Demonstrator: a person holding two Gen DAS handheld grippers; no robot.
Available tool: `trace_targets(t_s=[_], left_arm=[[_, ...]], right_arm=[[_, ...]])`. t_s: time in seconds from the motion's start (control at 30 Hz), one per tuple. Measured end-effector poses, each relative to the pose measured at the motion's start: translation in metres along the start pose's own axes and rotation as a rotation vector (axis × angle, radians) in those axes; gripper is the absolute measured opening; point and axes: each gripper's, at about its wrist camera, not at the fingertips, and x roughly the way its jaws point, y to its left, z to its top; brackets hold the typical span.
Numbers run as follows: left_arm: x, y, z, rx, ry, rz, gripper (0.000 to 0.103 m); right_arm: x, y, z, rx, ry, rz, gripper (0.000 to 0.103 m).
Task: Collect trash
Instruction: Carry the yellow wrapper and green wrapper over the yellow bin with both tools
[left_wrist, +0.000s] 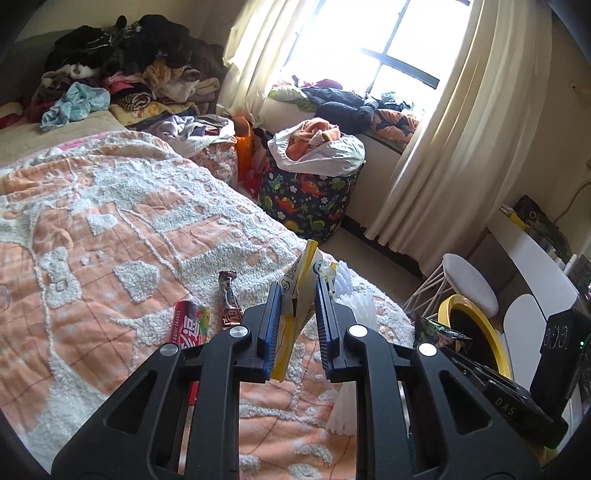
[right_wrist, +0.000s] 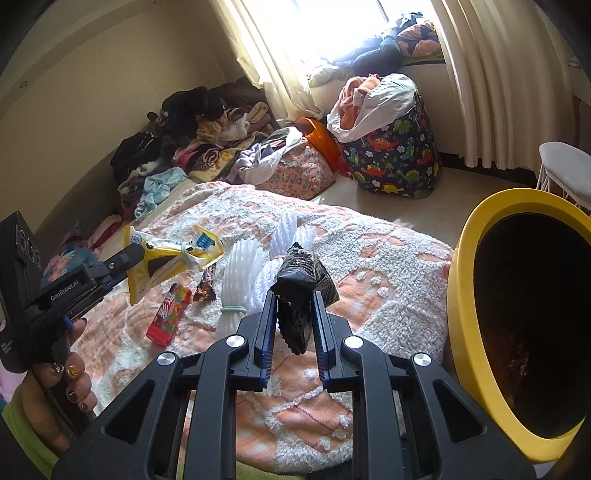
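Right gripper clamping a black wrapper, left gripper pinching a yellow wrapper: best released squarely over the yellow-rimmed bin

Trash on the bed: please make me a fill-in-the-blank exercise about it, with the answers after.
1. The left tool grips a wrapper that is white and ____.
2. The right tool grips a wrapper whose colour is ____.
3. The bin beside the bed has a ____ rim.
4. The red candy pack lies on the ____.

Answers: yellow; black; yellow; bed
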Motion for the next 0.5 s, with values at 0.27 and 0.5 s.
trace_targets(t_s=[0.27,0.5], left_arm=[[-0.016,-0.008,0.012,0.013,-0.050,-0.014,0.012],[-0.017,-0.024,0.012,0.028,-0.042,-0.060,0.012]], right_arm=[[-0.013,-0.004,0.001,0.000,-0.020,0.011,0.018],[-0.025,-0.007,0.006,0.008,-0.045,0.013,0.018]])
